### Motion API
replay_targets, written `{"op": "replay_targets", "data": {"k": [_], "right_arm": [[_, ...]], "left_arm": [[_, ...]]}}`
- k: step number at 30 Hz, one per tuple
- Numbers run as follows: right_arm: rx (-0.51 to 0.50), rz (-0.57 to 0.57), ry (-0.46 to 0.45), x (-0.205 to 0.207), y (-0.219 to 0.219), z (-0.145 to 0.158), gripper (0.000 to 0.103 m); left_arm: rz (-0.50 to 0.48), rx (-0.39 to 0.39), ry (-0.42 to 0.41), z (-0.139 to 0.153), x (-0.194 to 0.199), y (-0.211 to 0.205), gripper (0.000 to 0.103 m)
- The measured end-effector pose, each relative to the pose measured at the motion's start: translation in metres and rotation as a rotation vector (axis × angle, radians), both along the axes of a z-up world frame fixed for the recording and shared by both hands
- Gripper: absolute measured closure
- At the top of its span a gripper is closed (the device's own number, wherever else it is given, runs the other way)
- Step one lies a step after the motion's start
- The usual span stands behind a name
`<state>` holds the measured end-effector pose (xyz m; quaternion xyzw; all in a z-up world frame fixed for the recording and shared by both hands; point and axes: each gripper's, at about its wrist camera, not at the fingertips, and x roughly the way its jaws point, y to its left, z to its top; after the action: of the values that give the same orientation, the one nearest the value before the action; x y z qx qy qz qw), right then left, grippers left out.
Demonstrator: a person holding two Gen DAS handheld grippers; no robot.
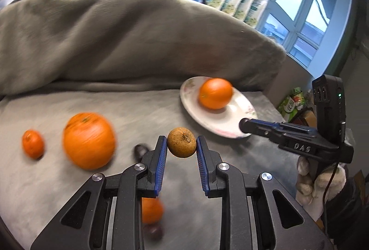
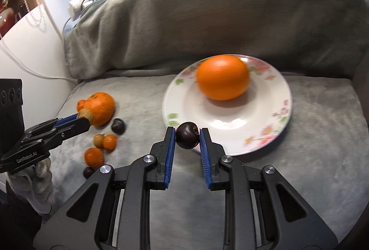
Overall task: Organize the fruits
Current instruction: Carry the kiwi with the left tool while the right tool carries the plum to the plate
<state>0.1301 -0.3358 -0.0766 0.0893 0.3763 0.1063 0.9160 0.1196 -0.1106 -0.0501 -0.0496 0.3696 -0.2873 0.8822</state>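
My left gripper [image 1: 181,142] is shut on a small brown fruit [image 1: 181,142], held above the grey cushion; it also shows in the right wrist view [image 2: 85,114]. My right gripper [image 2: 187,138] is shut on a dark purple fruit [image 2: 187,138] just at the near rim of the floral plate [image 2: 272,109]. A large orange [image 2: 222,79] lies on the plate, which also shows in the left wrist view [image 1: 233,121]. Loose on the cushion are a large orange [image 1: 88,140], a small orange [image 1: 33,143], further small oranges [image 2: 94,156] and dark fruits [image 2: 118,126].
A grey blanket [image 1: 120,38] is heaped along the back of the cushion. A white wall and cable [image 2: 27,70] stand at the left. Windows and packaged goods [image 1: 242,3] are behind. The cushion's right edge drops off past the plate.
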Motion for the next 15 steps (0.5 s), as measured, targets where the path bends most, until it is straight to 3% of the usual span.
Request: {"op": "replay_targets", "data": {"k": [15], "right_arm": [[-0.045, -0.093, 0.005, 0.013, -0.046, -0.007, 0.080]], "left_arm": [[-0.103, 0.076, 0.007, -0.008, 0.024, -0.077, 0.079]]}}
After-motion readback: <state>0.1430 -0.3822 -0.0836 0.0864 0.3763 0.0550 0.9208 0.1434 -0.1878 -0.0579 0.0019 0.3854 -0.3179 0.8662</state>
